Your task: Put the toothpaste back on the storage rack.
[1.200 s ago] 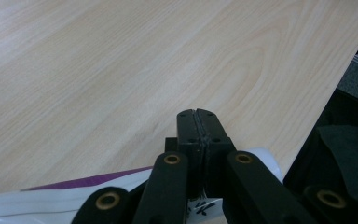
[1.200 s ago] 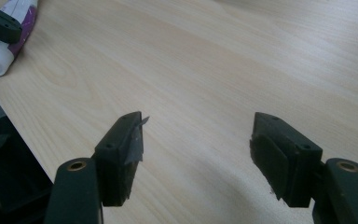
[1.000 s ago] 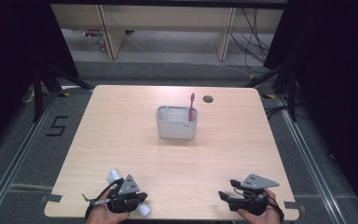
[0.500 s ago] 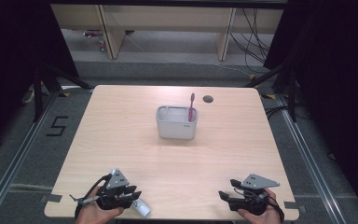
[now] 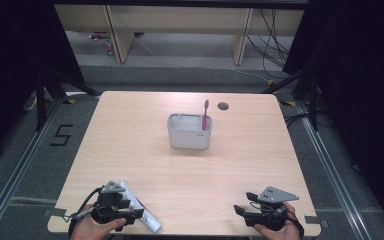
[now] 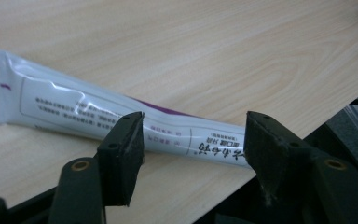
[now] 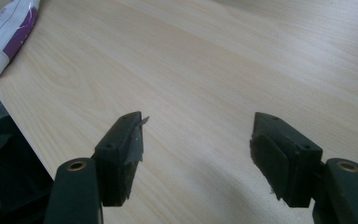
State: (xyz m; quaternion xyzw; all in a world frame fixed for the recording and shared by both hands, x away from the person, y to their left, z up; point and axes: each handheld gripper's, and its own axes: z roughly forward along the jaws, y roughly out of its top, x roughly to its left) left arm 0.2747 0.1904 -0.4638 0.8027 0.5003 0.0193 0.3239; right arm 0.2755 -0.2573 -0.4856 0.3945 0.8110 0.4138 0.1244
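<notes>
At the table's (image 5: 145,165) near left corner, a white toothpaste tube (image 6: 121,119) is seen lying flat beneath the left gripper (image 6: 193,140), whose jaws have just been opening, nothing pinched. The right gripper (image 7: 196,144) is held wide apart.

In the left gripper view, the toothpaste tube (image 6: 121,116) runs behind both pads of the left gripper (image 6: 193,140), its cap end hidden by the right-hand one. Its small print is too fine to read. In the right gripper view, the tube (image 7: 7,32) is cut off by the upper left edge.
</notes>
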